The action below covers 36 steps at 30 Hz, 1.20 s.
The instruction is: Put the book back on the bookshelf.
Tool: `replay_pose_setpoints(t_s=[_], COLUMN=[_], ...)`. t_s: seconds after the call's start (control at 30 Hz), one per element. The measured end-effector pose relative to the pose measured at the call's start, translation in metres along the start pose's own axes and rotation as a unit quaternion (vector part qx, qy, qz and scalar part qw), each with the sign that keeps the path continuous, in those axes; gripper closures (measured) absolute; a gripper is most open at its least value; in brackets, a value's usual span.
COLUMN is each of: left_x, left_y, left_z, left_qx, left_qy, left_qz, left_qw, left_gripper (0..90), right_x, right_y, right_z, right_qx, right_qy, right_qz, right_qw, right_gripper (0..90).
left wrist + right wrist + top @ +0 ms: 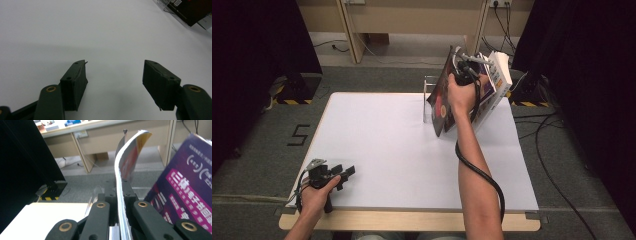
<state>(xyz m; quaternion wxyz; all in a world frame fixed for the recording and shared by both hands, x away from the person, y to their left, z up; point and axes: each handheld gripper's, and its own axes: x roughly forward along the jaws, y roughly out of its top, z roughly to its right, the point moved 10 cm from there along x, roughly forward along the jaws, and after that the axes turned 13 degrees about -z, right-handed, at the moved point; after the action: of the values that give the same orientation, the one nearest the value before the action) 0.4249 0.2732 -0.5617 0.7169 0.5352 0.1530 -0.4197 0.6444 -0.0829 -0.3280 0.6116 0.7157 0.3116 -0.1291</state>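
Currently the right gripper is clamped on a thin dark-cover book at the far right of the table; in the right gripper view both jaws pinch the page block edge-on, w/ the top of the book bowing over to the right. It's 1 of approx 3 books leaning together up there: the gripped one on the left, a purple-cover book beside it, and a white book on the far-right end. A clear acrylic stand sits just left of the stack, close to the gripped book; can't tell if they touch.

Left gripper rests at the near-left corner, jaws spread wide, nothing between them, only bare tabletop in the left gripper view.

Risks, my read:
- Grip is on a floppy stack of pages, not a stiff spine. Book bends already, so a fast lift or twist could let pages slide out of the pads.
- Neighbours lean on each other. Pulling this 1 out may take away support, and the purple + white books could tip or slide flat.
- Stand is close on the left; swinging the book that way could knock it.
- Left hand is well apart from the stack, so no backup to steady anything.
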Motion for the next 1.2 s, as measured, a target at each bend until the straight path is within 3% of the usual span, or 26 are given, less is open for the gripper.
replay_pose_setpoints(t_s=[0.23,0.47,0.57,0.73,0.83,0.97,1.2], left_x=[0.0,0.0,0.0,0.0,0.001,0.001,0.001], left_y=[0.0,0.0,0.0,0.0,0.0,0.0,0.001], left_z=[0.0,0.0,-0.001,0.0,0.0,0.0,0.0], left_qx=[0.0,-0.001,0.0,0.0,0.001,0.0,0.0], left_qy=[0.0,-0.001,-0.001,0.0,0.001,0.001,0.001], left_qz=[0.0,0.001,0.001,0.001,0.0,0.001,0.001], left_qw=[1.0,1.0,1.0,1.0,1.0,1.0,1.0], left_gripper=[34.9,34.9,35.0,34.9,34.9,34.9,34.9], right_x=[-0.004,0.007,0.012,0.009,0.006,0.005,0.007], right_y=[0.011,0.003,-0.001,-0.001,-0.002,-0.005,-0.01], right_z=[-0.012,-0.009,-0.005,0.003,0.008,0.012,0.019], right_qx=[-0.014,0.013,0.018,0.011,0.003,-0.004,-0.008], right_qy=[0.012,0.032,0.029,0.001,-0.015,-0.021,-0.035], right_qz=[0.031,0.034,0.027,0.008,0.011,0.009,0.004], right_qw=[0.9993,0.9988,0.999,0.9999,0.9998,0.9997,0.9993], right_gripper=[87.2,87.2,87.1,85.8,82.8,81.3,69.5])
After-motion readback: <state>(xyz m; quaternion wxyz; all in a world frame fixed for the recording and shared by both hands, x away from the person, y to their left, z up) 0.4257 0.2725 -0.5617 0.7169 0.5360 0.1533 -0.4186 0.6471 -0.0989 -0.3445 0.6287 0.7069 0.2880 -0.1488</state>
